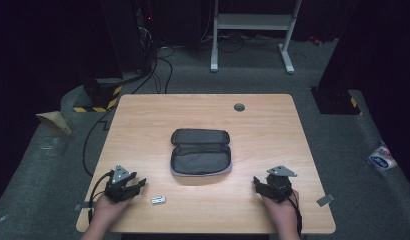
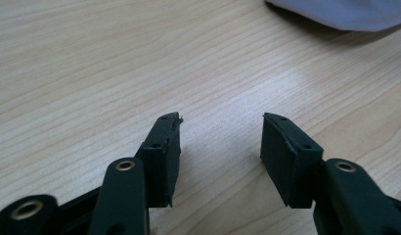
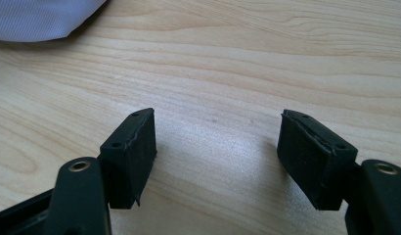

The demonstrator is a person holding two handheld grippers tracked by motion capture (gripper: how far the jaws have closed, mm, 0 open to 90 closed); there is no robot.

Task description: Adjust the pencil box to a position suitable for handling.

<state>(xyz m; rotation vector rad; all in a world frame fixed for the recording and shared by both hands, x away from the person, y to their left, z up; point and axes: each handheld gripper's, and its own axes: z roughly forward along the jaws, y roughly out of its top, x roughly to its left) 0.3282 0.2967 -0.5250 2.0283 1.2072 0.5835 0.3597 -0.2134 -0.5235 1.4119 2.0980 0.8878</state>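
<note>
Wood-grain table [image 1: 263, 130] bears an unzipped, rounded grey fabric pouch [image 1: 200, 152].

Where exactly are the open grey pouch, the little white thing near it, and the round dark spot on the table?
Grey pouch [image 1: 200, 159], high view: its open lower half.
Little white thing [image 1: 158, 200], high view: its middle.
Round dark spot [image 1: 239, 107], high view: its centre.

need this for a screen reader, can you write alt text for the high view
A grey pouch lies unzipped and open at the middle of a wooden table. A person's hands hold the left gripper and right gripper near the front edge, both open, with a small white item beside the left one.
</note>
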